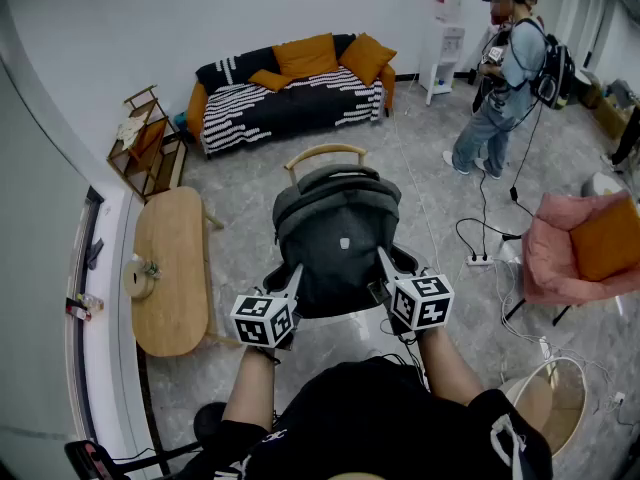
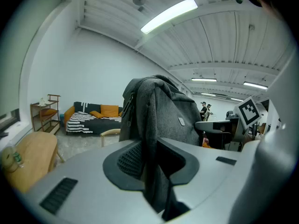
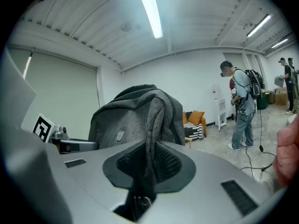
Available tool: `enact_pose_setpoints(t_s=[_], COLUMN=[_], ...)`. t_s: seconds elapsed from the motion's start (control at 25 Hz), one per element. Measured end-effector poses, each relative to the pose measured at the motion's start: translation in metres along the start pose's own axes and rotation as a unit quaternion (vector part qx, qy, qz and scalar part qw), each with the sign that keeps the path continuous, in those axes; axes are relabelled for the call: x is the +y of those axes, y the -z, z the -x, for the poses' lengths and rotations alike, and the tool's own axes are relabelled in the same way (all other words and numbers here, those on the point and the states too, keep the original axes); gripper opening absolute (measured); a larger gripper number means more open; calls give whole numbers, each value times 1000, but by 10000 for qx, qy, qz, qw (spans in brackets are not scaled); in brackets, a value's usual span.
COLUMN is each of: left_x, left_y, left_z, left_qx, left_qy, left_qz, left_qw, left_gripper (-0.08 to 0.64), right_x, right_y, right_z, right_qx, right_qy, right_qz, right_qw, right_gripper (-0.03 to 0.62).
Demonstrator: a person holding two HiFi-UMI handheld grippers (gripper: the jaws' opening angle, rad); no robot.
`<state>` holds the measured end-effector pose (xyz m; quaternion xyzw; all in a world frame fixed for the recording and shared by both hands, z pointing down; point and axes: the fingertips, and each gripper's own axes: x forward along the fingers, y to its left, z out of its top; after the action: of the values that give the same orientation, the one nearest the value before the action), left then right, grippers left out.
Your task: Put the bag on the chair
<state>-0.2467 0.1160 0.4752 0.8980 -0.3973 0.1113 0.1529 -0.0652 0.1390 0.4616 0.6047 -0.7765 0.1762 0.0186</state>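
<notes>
Holding a grey bag point(image 1: 338, 230) up between both grippers, just ahead of the person's chest. Pinching a strip of the bag's cloth on one side with the left gripper point(image 2: 150, 158), jaws closed tight on it, fabric running down between the ribbed pads. Clamping a strap-like fold on the other side with the right gripper point(image 3: 145, 161), jaws likewise pressed shut on the grey cloth. Hanging upright, with the bag's small pale tag turned towards the person. Poised over a wooden chair point(image 1: 325, 152), with only the curved backrest showing just beyond the bag's top; cannot tell whether the underside touches the seat, hidden beneath the bag. Flanked on the left by an oval wooden tabletop point(image 1: 170, 278), and on the right, well apart, by a pink armchair point(image 1: 570, 253) with an orange cushion. Backed at the far wall by a black-and-white striped sofa point(image 1: 290, 103) with orange cushions. Sharing the room with a standing person point(image 1: 497, 88) wearing a backpack, near a power strip point(image 1: 480, 260) and cables on the floor.
</notes>
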Motion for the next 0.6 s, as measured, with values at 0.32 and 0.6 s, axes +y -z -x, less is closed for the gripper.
enact_pose_setpoints(t_s=[0.32, 0.6], left_x=[-25, -42], left_y=[13, 4], left_z=[-3, -25], left_qx=[-103, -57], left_qy=[-42, -124], left_qz=[33, -116], left_qw=[9999, 9998], left_gripper=[89, 87], right_x=[-18, -46], right_y=[11, 4], right_z=[22, 23], right_qx=[20, -44], right_qy=[21, 34], right_qz=[-68, 22], right_qw=[10000, 10000], right_gripper=[75, 74])
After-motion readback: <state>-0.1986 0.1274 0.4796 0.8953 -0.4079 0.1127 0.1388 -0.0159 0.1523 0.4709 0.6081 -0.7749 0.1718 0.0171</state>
